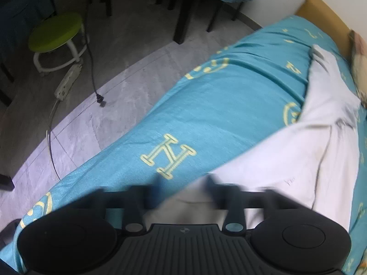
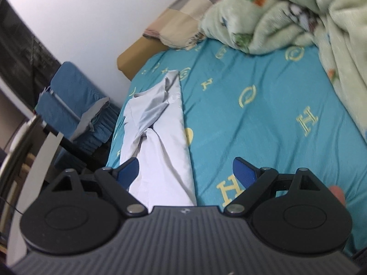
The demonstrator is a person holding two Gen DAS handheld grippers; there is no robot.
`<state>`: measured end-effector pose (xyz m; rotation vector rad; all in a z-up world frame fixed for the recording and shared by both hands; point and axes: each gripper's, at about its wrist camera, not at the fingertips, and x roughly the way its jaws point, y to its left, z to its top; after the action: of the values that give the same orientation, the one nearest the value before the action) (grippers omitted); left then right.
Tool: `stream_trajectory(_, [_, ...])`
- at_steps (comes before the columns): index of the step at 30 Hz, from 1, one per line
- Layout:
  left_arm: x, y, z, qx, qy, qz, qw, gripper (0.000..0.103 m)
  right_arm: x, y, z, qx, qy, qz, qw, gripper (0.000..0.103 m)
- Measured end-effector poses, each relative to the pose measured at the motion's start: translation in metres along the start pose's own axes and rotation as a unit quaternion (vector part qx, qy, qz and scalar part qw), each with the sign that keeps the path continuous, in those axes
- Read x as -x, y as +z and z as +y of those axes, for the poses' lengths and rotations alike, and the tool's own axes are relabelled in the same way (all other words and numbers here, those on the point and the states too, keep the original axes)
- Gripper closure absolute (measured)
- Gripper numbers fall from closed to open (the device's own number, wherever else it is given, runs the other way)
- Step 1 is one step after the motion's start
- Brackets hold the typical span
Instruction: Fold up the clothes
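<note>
Off the bed's left side, in the left wrist view, a lime-green stool and a white power strip sit on the grey tiled floor, well apart from the work. The bed sheet, teal with yellow letter motifs, carries the task's thing: a white garment stretched along the bed near that edge, its far end bunched and twisted.

The left tool is low over the garment's near end. Its fingers are blurred, with pale cloth between them; they look spread apart, but I cannot tell whether they have hold of the fabric.

In the right wrist view the same garment runs away from the camera as a long narrow strip, probably already folded lengthwise, which would explain why it lies straight. The right tool hovers with its jaws wide apart and nothing between the pads; the left blue pad overlaps the cloth's edge, the other hangs over bare sheet. To the right, a rumpled pale-green fleece blanket is heaped out of the way, leaving flat sheet for folding.
</note>
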<state>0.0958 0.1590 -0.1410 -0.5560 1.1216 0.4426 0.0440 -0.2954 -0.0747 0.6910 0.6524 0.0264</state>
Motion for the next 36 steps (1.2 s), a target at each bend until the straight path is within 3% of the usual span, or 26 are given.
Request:
stream_trajectory(2, [0.006,-0.004,-0.004,-0.009,-0.008,-0.006,0.9999,0.102,0.000,0.000,-0.004,-0.012,0.005,0.003,1.000,0.013])
stream_trajectory(6, [0.054,-0.028,-0.025,-0.091,-0.010,-0.093,0.9914,0.102,0.000,0.001,-0.010,-0.029,0.014,0.009,0.999,0.013])
stream_trajectory(9, [0.100,-0.061,-0.046,-0.176,-0.039,-0.158,0.9709,0.102,-0.001,0.002,-0.011,-0.033,0.021,0.015,0.999,0.013])
stream_trajectory(12, [0.134,-0.103,-0.066,-0.261,-0.077,-0.195,0.9421,0.102,-0.001,0.001,-0.007,-0.015,0.001,0.009,1.000,0.013])
stream_trajectory(14, [0.140,-0.130,-0.081,-0.320,-0.095,-0.191,0.9233,0.103,-0.001,0.000,-0.002,0.008,-0.007,0.002,1.000,0.013])
stream_trajectory(17, [0.127,-0.158,-0.101,-0.382,-0.118,-0.129,0.9076,0.103,-0.007,-0.002,0.001,0.018,0.009,0.023,1.000,0.013])
stream_trajectory(18, [0.120,-0.160,-0.106,-0.390,-0.142,-0.091,0.9051,0.103,-0.010,-0.004,0.002,0.019,0.015,0.035,0.999,0.013])
stream_trajectory(22, [0.109,-0.128,-0.096,-0.332,-0.194,-0.039,0.9224,0.088,-0.027,-0.013,0.001,0.010,0.030,0.100,0.994,0.013])
stream_trajectory(24, [0.103,-0.112,-0.092,-0.300,-0.219,-0.013,0.9282,0.065,-0.037,-0.017,-0.003,-0.011,0.036,0.130,0.991,0.013])
stream_trajectory(25, [0.097,-0.099,-0.087,-0.277,-0.215,-0.010,0.9365,0.058,-0.042,-0.020,-0.006,-0.022,0.037,0.144,0.989,0.013])
stream_trajectory(27, [0.087,-0.072,-0.077,-0.230,-0.206,-0.005,0.9513,0.035,-0.051,-0.025,-0.011,-0.047,0.036,0.171,0.984,0.013])
stream_trajectory(29, [0.067,-0.052,-0.064,-0.178,-0.192,0.010,0.9650,0.030,-0.060,-0.030,-0.016,-0.067,0.037,0.193,0.978,0.013])
stream_trajectory(32, [0.031,-0.036,-0.040,-0.109,-0.170,0.051,0.9781,0.030,-0.072,-0.039,-0.023,-0.088,0.026,0.220,0.971,0.014])
stream_trajectory(34, [0.007,-0.028,-0.025,-0.067,-0.166,0.087,0.9801,0.031,-0.079,-0.045,-0.025,-0.092,0.014,0.236,0.967,0.016])
stream_trajectory(35, [0.005,-0.029,-0.027,-0.071,-0.165,0.090,0.9796,0.030,-0.083,-0.048,-0.025,-0.091,0.008,0.245,0.965,0.027])
stream_trajectory(36, [0.002,-0.030,-0.028,-0.076,-0.164,0.093,0.9791,0.027,-0.086,-0.052,-0.024,-0.090,0.006,0.256,0.963,0.030])
